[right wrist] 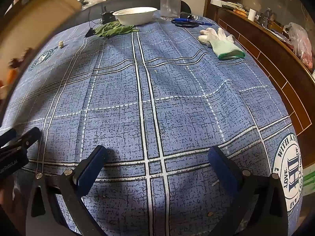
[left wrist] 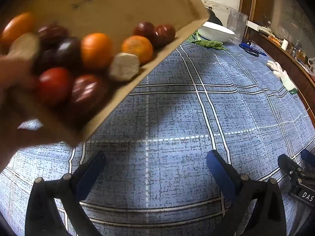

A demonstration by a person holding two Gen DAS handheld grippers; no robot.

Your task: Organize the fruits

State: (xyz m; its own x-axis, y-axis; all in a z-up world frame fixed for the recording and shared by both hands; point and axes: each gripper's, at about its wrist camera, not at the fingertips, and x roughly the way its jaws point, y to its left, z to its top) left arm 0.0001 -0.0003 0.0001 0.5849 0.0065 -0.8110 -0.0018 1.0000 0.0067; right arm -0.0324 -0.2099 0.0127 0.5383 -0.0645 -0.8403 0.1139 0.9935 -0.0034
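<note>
Above L hand-held gripper (left wrist: 155, 163): fruit tray (left wrist: 122, 4), tilted | both hand-held grippers wide open, empty | R (right wrist: 156, 157)

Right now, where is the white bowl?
The white bowl sits at the far edge of the blue checked tablecloth in the right wrist view, left of the clear glass container, with green leaves just in front.

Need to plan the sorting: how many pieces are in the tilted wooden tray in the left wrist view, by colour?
In the wooden tray, blurred, so counts are approximate:
Orange: 3
Bright red: 1
Dark red or maroon: 5
Near-black: 1
Pale beige: 2
Total: 12
</note>
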